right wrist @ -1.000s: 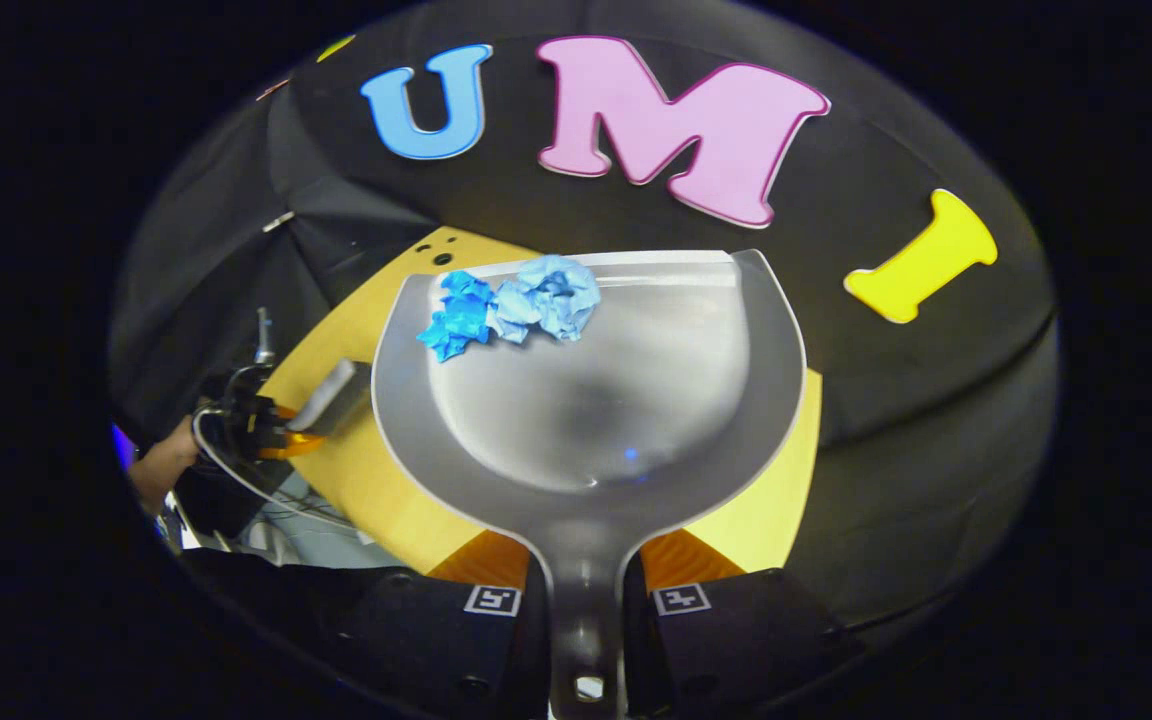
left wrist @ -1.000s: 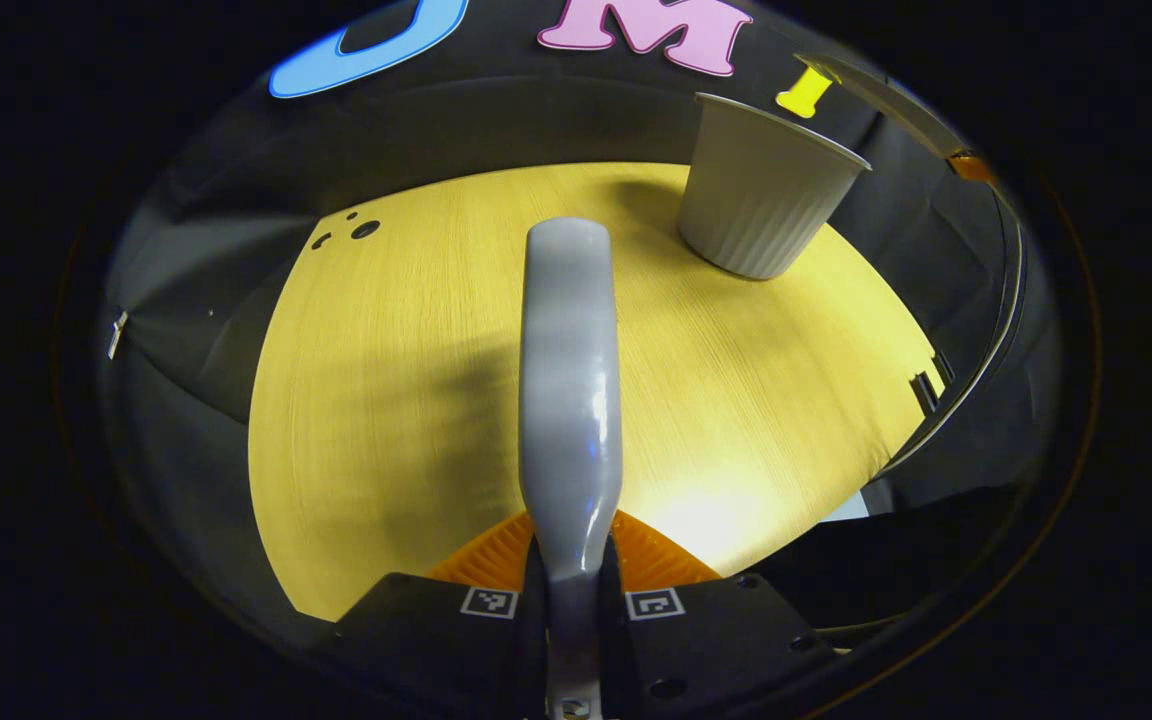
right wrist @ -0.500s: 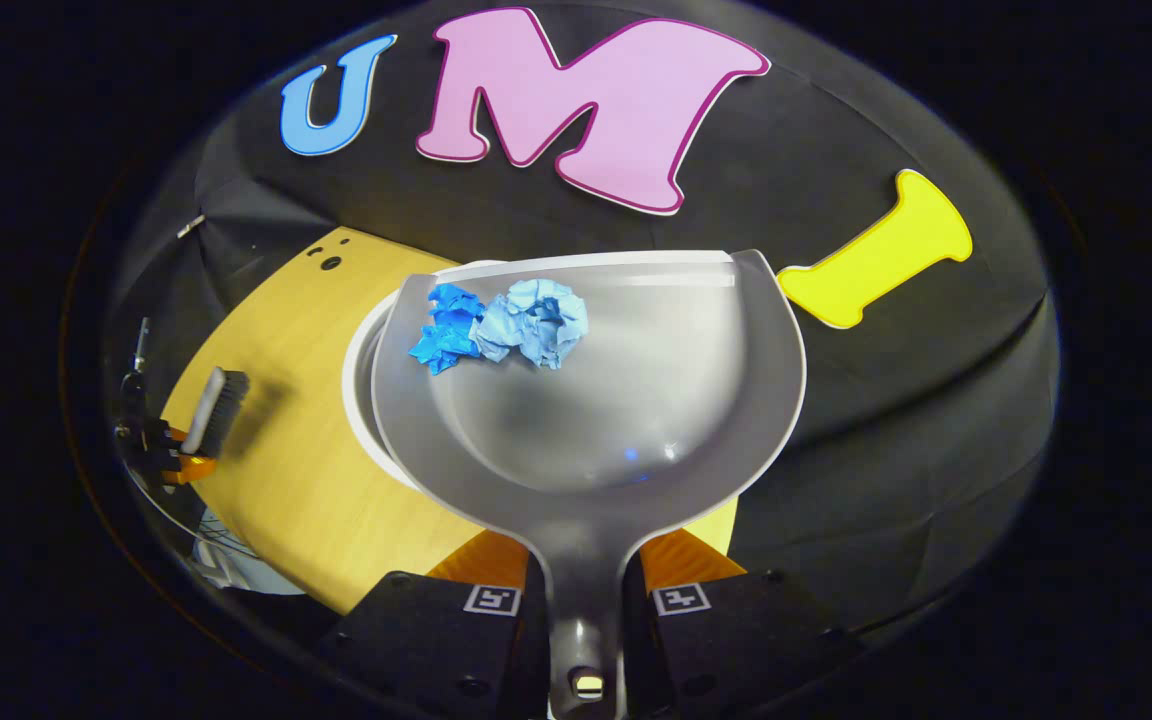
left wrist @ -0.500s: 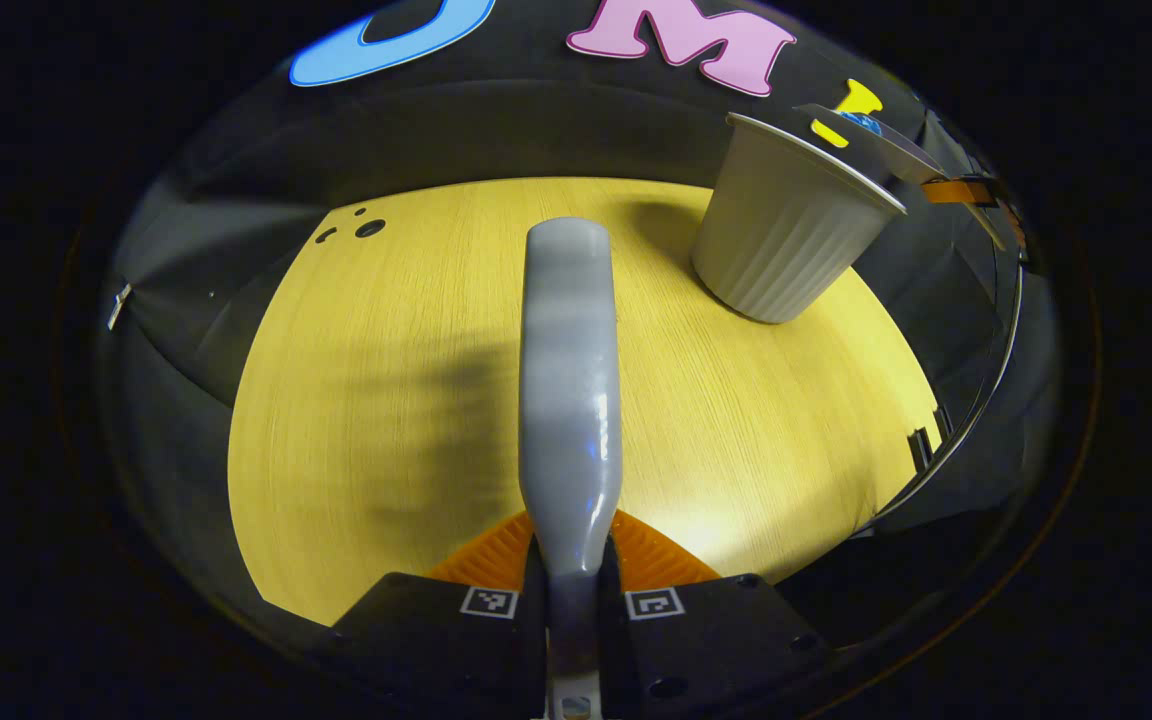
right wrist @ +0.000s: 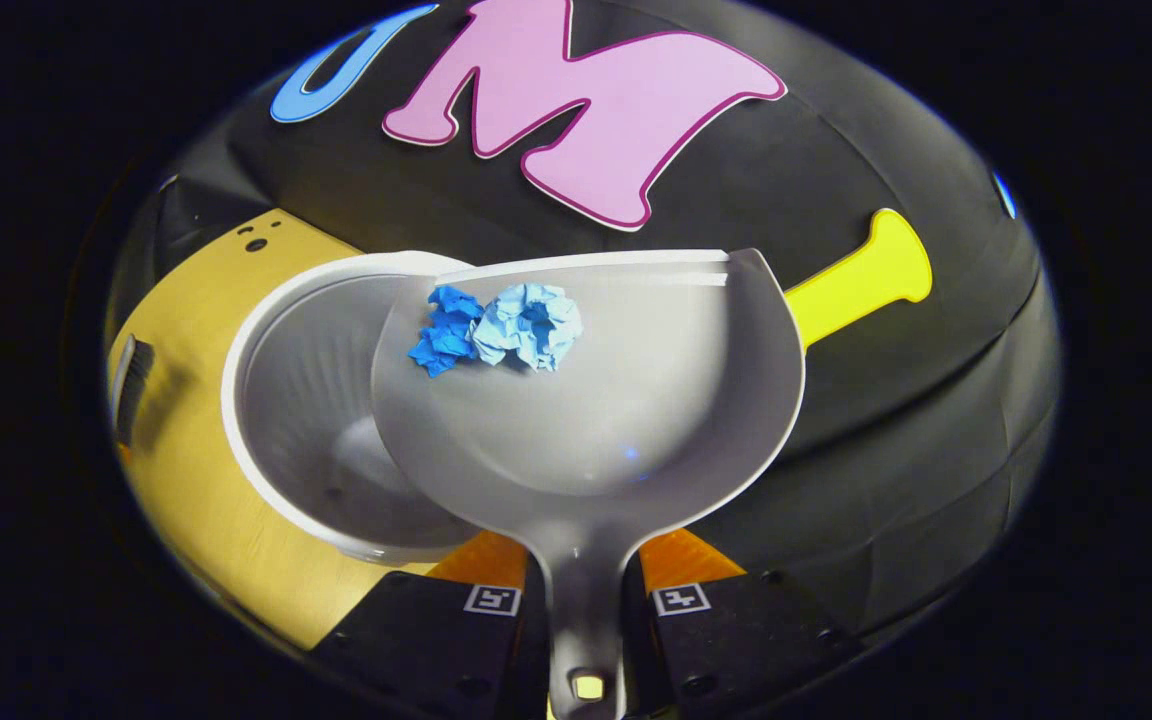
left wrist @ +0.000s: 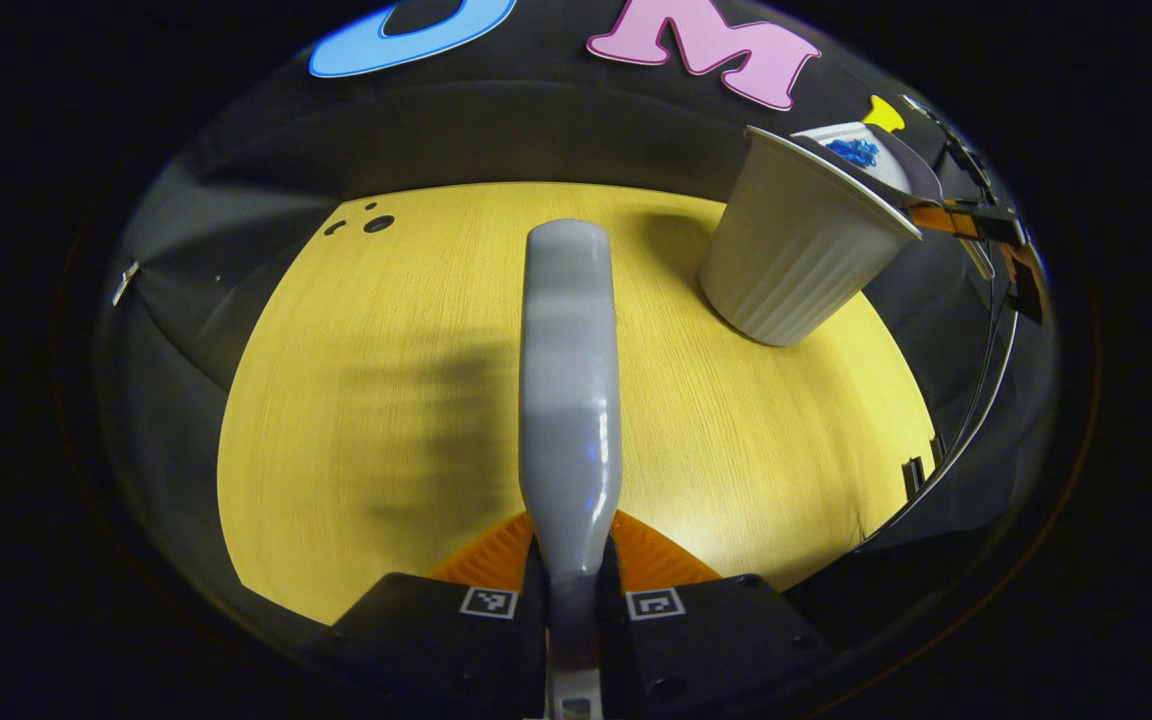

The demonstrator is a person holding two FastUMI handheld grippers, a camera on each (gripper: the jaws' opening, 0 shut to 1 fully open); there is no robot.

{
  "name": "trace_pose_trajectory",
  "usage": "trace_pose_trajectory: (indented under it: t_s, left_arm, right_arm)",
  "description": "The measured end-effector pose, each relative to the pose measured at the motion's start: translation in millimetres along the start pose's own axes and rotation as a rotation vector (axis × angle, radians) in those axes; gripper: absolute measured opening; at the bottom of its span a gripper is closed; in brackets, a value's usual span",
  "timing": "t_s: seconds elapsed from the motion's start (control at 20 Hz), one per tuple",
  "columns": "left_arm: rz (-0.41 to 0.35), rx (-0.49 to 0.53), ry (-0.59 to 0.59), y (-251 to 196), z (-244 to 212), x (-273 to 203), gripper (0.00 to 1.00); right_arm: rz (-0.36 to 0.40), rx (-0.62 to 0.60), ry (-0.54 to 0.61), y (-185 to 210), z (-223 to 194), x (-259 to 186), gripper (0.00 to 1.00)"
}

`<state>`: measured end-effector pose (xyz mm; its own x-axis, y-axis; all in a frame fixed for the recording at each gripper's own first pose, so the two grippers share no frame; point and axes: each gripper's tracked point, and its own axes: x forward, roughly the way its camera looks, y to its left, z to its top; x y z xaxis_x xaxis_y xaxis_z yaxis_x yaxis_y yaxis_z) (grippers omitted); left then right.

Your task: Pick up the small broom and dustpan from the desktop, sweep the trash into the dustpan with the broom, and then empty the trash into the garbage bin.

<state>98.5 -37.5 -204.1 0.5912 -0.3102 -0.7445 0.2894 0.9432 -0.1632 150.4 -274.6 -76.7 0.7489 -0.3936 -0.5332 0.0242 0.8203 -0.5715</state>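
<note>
**Lin:** Since half a second ago the dustpan [right wrist: 586, 400] is coming further over the garbage bin [right wrist: 306, 420]; now much more of the bin's white rim and inside is showing under the pan's left part. The right gripper [right wrist: 586, 600] is pinching the pan's handle between both fingers.

**Omar:** And the trash?

**Lin:** The two crumpled blue papers [right wrist: 501, 328] are lying on the pan near its front lip, just above the bin's opening. They are not yet tipped out.

**Omar:** What could be going wrong from here, in your opinion?

**Lin:** The pan's right half is hanging beyond the bin's rim, over no tabletop. If the pan is tilted while it is standing so, I think the light papers could be rolling sideways and falling outside the bin. The pan could also be knocking the bin's rim and tipping the bin, because it looks light.

**Omar:** Is the left gripper view adding something?

**Lin:** Yes. It is showing the bin [left wrist: 801, 250] from outside, standing upright on the tabletop [left wrist: 356, 400], with the pan [left wrist: 871, 160] resting over its far rim. The right gripper view is giving the bin's inside. The left gripper [left wrist: 571, 590] is holding the broom [left wrist: 569, 380] clamped by its handle, well apart from the bin.
</note>
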Motion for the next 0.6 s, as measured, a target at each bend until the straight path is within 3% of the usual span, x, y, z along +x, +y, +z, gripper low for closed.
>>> trace_pose_trajectory:
  t_s: [0.35, 0.6]
  left_arm:
    - [-0.039, -0.076, -0.011, -14, 2, 6, 0.25]
    - [-0.05, -0.069, 0.017, -15, -10, 12, 0.25]
  right_arm:
    - [-0.255, -0.214, -0.082, -6, 4, 0, 0.33]
    - [-0.385, -0.32, -0.12, -10, 10, -3, 0.33]
